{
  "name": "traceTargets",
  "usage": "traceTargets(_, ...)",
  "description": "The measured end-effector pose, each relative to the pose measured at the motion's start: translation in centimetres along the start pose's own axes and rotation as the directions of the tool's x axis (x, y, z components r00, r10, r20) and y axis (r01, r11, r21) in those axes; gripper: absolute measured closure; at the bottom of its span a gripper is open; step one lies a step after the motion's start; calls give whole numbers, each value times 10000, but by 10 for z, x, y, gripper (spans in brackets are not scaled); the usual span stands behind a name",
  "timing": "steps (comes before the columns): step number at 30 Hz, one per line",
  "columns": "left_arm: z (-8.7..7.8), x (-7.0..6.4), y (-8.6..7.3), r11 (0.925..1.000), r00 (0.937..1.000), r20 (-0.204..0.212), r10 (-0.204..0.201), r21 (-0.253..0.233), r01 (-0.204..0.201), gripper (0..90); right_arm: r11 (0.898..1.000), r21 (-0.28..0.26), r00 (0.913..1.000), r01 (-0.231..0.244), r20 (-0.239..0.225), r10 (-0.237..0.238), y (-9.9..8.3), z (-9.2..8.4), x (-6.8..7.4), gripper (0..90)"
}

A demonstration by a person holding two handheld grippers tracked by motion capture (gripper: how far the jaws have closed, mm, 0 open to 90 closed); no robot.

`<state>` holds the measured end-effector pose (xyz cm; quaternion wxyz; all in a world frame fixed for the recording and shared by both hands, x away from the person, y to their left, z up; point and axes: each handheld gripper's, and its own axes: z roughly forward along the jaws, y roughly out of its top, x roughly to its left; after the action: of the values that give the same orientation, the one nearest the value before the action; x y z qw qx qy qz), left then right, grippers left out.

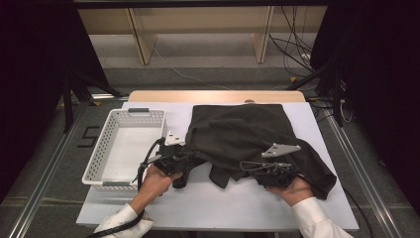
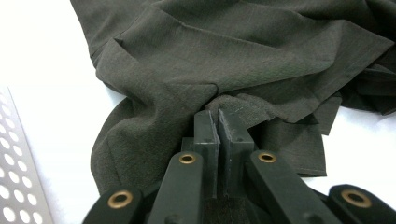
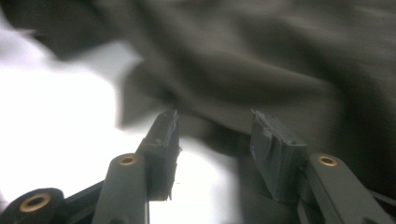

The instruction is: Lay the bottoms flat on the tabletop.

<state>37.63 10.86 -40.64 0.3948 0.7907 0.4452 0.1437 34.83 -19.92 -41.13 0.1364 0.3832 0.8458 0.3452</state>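
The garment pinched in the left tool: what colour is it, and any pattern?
Plain dark olive-grey garment, no pattern; the left gripper view shows it best.

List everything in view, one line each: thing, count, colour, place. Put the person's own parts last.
cloth: one, dark grey-green, crumpled on the right half of the table
basket: one, white, perforated, on the table's left side, nothing seen inside
table: one, white top with a wooden strip at the far edge
cables: several, dark, on the floor beyond the table, at right
left tongs: one, black, shut on a fold of the cloth near its left edge
right tongs: one, black, jaws apart, over the cloth's near right part, pads not pressing it
hands: two, white sleeves, at the near table edge
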Motion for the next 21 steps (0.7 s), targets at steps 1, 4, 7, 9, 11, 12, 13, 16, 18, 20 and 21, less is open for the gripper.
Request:
traceTargets(1,0,-1,0,10000,10000,0,-17,-60,17,857,9998,138,9994,109,-326,-105,1,6,7,524)
traceTargets(4,-2,-2,1,9998,10000,7,13,-183,-13,858,9957,840,9959,397,-838,-326,2,32,22,515)
traceTargets(7,-4,-3,3,9997,10000,83,34,-252,-32,858,9876,1449,9957,603,-778,-494,3,56,27,471)
traceTargets(9,-5,-4,3,9996,9999,105,84,-273,-82,859,9868,1531,9986,520,-164,-500,6,67,24,422)
traceTargets(11,-4,-5,2,9996,9998,132,122,-239,-118,858,9918,1253,9995,246,173,-269,11,73,17,385)
traceTargets(12,-3,-5,2,9997,9998,157,115,-205,-112,859,9936,1131,9999,-8,122,-6,14,75,14,374)
traceTargets(13,-3,-5,2,9997,9998,169,89,-213,-85,859,9938,1099,9999,-155,39,152,16,79,11,373)
traceTargets(16,-2,-6,1,9998,9996,250,142,-146,-138,858,9837,1798,9989,8,462,-93,16,95,14,455)
traceTargets(18,-2,-8,1,9997,9994,272,215,-139,-211,858,9788,2023,9938,318,983,-526,15,99,18,622)
traceTargets(20,-2,-9,0,9996,9992,287,264,-136,-260,858,9774,2081,9950,359,842,-544,15,96,19,791)
traceTargets(21,-2,-10,-1,9996,9992,303,256,-129,-252,858,9762,2122,9947,437,814,-622,15,93,20,830)
